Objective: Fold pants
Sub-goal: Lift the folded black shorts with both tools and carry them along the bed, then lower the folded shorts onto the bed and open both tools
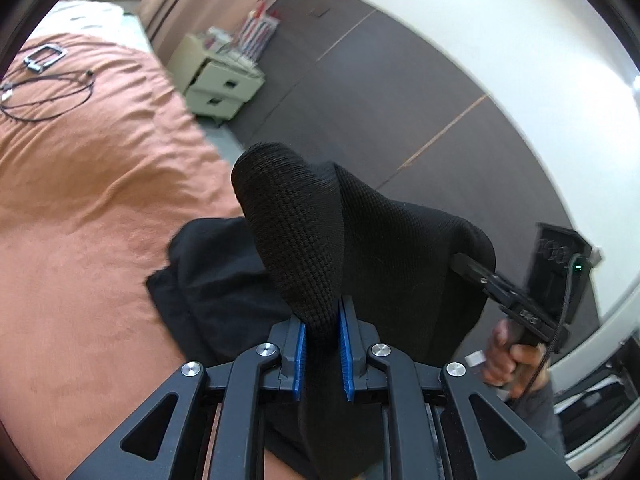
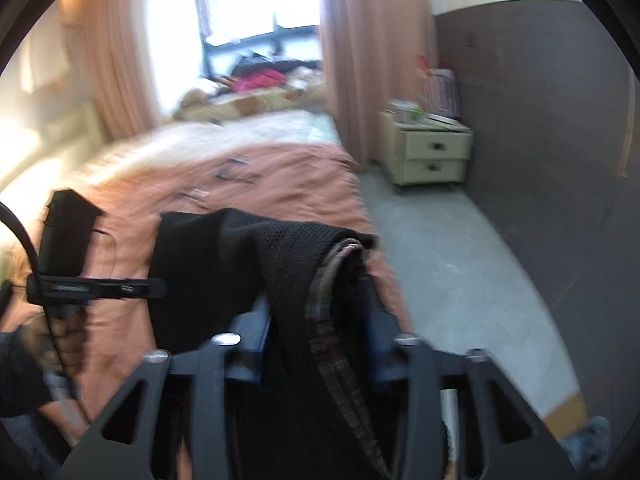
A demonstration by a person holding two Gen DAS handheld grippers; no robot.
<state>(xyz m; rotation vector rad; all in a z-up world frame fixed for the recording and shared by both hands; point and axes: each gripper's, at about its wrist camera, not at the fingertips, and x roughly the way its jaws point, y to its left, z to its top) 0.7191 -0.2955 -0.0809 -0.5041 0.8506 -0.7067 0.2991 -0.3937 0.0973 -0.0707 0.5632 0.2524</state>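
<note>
The black knit pants (image 1: 400,248) hang bunched over the edge of the orange bed cover (image 1: 80,200). My left gripper (image 1: 323,320) is shut on a rolled fold of them between its blue pads (image 1: 300,360). In the right wrist view the pants (image 2: 200,272) show a plaid inner band (image 2: 332,280). That band drapes loosely between the wide-set jaws of my right gripper (image 2: 318,304), which looks open, though the picture is blurred. A hand (image 1: 508,356) holds the right gripper at the cloth's right side.
A cream nightstand (image 2: 432,152) with two drawers stands on the grey floor (image 2: 440,260) beside the bed, against a dark wall. Cables (image 1: 48,92) and a small frame lie further up the bed cover. Peach curtains (image 2: 360,60) hang behind.
</note>
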